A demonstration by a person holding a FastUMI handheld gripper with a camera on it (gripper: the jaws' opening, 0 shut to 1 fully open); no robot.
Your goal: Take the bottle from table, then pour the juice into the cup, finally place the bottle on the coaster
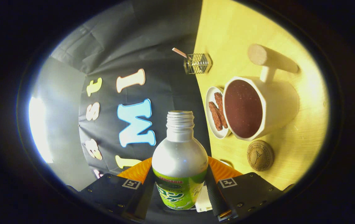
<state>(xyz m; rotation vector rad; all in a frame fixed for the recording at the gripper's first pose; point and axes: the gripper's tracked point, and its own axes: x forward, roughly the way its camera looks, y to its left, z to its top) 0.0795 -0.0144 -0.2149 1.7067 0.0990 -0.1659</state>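
I have the bottle (pixel 179 161) clamped between my fingers, both pressing on its labelled body, so the gripper (pixel 180 189) is closed on it and the pickup is done. My view is rolled right over, which tells me the bottle is tipped sideways, its open, capless threaded neck pointing ahead of my fingers. The cup (pixel 259 107) stands on the table (pixel 295 149) well in from the back edge, its bowl dark brown inside; I cannot tell whether that is juice or glaze. I judge the pour is under way or finishing. Setting the bottle on the round wooden coaster (pixel 260 155), just beside the cup, remains. The bottle is silver-shouldered with a green label.
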